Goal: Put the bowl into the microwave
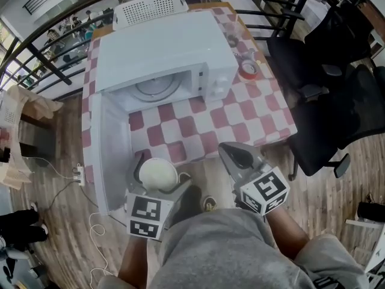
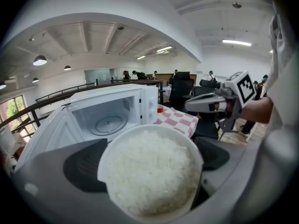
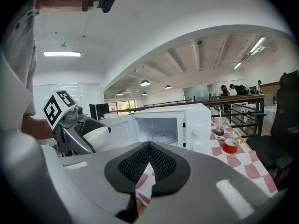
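A pale wooden plank floor (image 1: 337, 179) runs under a table covered in a red-and-white checked cloth (image 1: 264, 110). Black swivel office chairs (image 1: 337, 119) stand just beside its right edge. A black metal railing (image 3: 233, 97) runs behind. The white arched ceiling (image 2: 140, 27) carries round pendant lamps (image 2: 39, 59) and bright strip lights (image 2: 238, 42).

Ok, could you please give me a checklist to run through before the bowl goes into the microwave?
1. Bowl clamped between the left gripper jaws: ok.
2. Microwave door swung open: ok.
3. Turntable bare: ok.
4. Right gripper shut, empty, away from the opening: ok.
5. Grip firm enough for the full bowl: cannot tell.
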### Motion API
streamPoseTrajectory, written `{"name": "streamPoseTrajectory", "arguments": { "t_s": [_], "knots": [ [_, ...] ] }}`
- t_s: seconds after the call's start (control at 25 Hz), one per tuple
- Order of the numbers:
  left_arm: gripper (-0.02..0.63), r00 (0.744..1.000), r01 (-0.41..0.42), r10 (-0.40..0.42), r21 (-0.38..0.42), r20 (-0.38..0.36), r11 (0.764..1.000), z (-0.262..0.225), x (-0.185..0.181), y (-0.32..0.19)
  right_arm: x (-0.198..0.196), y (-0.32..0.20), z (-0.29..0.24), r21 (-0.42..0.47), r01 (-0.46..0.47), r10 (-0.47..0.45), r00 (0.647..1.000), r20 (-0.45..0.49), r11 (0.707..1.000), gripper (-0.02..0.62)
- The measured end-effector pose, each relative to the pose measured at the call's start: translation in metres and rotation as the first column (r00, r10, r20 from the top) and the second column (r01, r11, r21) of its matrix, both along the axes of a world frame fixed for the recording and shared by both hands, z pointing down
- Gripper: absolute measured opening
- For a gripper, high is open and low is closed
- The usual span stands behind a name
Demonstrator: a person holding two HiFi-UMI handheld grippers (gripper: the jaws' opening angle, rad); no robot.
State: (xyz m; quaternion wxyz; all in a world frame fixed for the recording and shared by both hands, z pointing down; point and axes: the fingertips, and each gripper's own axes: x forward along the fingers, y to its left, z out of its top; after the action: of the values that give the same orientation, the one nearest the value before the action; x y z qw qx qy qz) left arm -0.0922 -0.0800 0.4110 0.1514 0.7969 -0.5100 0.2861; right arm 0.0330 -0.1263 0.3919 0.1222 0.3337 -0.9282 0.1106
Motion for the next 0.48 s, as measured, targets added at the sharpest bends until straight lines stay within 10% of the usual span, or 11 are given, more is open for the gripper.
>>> {"name": "streamPoseTrajectory", "arguments": {
  "t_s": [0.48],
  "knots": [
    [0.581,0.999,-0.035,0.034,-0.014,-0.012,0.999,0.004,-0.015,-0.057,-0.025,-0.049,0.005,-0.022,-0.009,0.008,1.000,-0.018,1.000,-0.002]
  ]
}}
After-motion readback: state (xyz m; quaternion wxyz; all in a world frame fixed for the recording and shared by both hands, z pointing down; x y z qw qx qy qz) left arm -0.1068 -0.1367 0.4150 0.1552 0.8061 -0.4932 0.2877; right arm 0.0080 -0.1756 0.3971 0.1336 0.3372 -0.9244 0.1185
